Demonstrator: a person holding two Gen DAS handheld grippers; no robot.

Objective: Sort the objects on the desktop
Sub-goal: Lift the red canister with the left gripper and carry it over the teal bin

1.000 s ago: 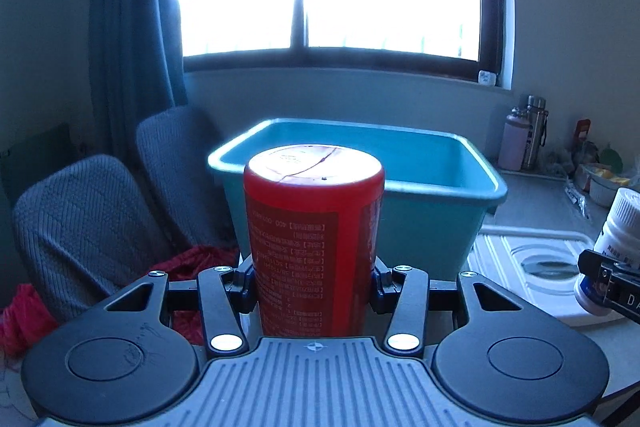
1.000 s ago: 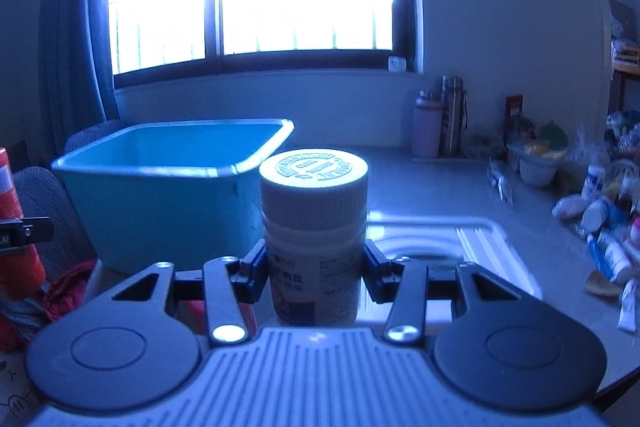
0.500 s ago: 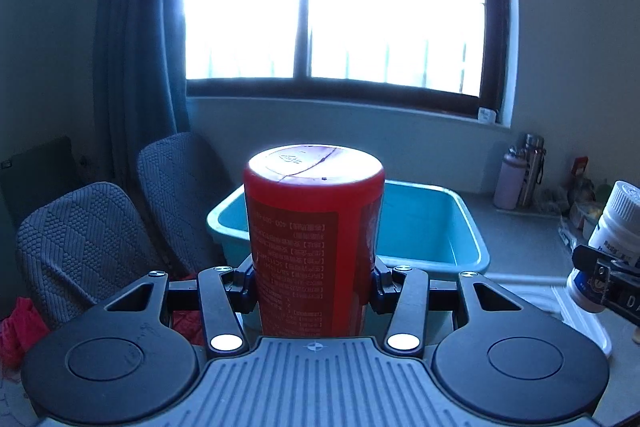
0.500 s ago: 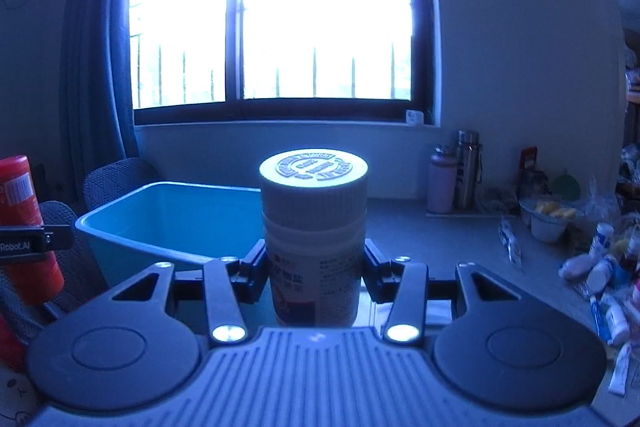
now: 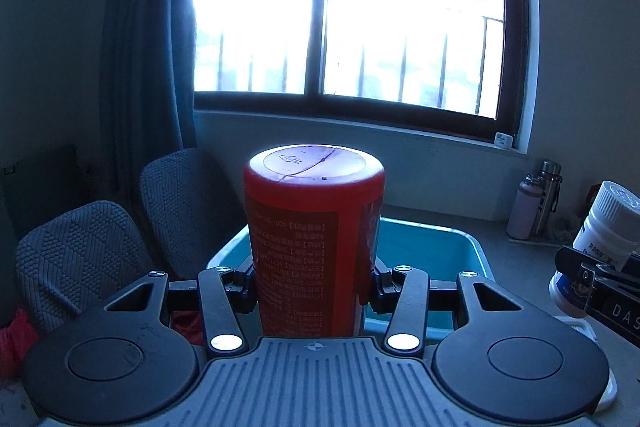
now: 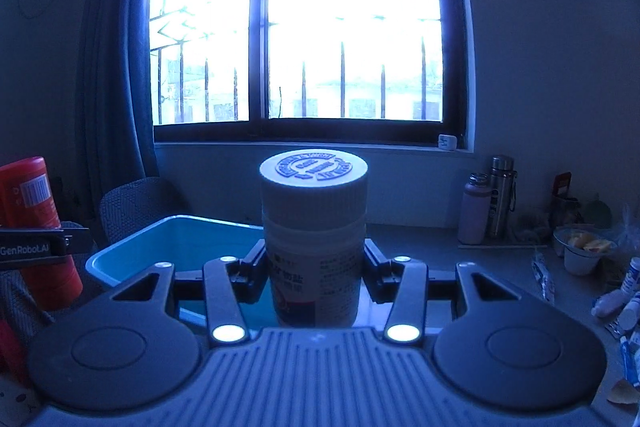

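My left claw (image 5: pixel 314 281) is clamped on the upright red can (image 5: pixel 314 239), my right claw (image 6: pixel 315 275) on the upright white bottle (image 6: pixel 315 247); the blue bin (image 6: pixel 176 247) lies ahead and below both, nearer the left.

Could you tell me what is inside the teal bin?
The teal bin shows only bare inner walls; the white bottle and right gripper cover its floor and right side.
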